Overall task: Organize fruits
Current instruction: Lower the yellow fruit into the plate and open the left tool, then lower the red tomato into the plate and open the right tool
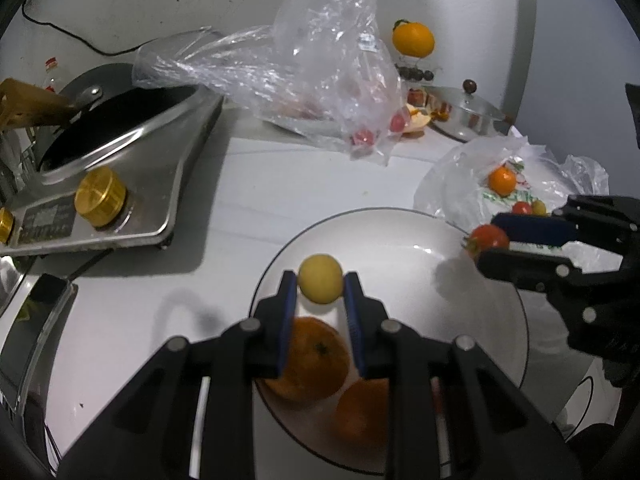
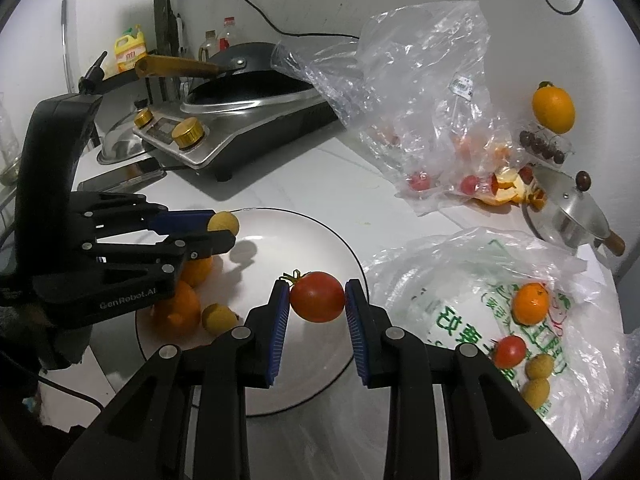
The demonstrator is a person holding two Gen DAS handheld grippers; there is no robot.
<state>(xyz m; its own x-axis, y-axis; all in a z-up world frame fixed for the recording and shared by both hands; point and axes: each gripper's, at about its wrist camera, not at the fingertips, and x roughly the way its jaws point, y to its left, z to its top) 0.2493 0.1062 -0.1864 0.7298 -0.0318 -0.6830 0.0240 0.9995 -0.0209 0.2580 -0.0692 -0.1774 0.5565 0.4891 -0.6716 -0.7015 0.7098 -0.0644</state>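
A white counter (image 2: 280,184) runs back to a pale wall marked with small dark specks, and black cables hang down that wall. At the far left stands a steel cooker (image 2: 248,120) with gold knobs and a dark wok (image 2: 256,68) on top, its wooden handle reaching left. Behind it are bottles and a yellow jug (image 2: 129,50). A crumpled clear bag (image 2: 420,92) lies in the middle far part of the counter, with small red fruits and orange peel (image 2: 508,188) at its near edge. To the far right an orange (image 2: 553,107) sits on a stand above dark cherries, with a steel lidded pot (image 2: 568,208) just beside it.

Near the middle lies a white plate (image 2: 304,240) with a thin dark rim. The left gripper (image 1: 320,284) is clamped on a small yellow fruit (image 1: 320,284) above the plate's near left part. Two oranges (image 1: 316,360) and another small yellow fruit (image 2: 219,319) rest on the plate under it. The right gripper (image 2: 317,297) is pinched on a red tomato (image 2: 317,297) over the plate's right side. To the right, a printed white bag (image 2: 480,312) holds an orange, a tomato and two small yellow fruits.
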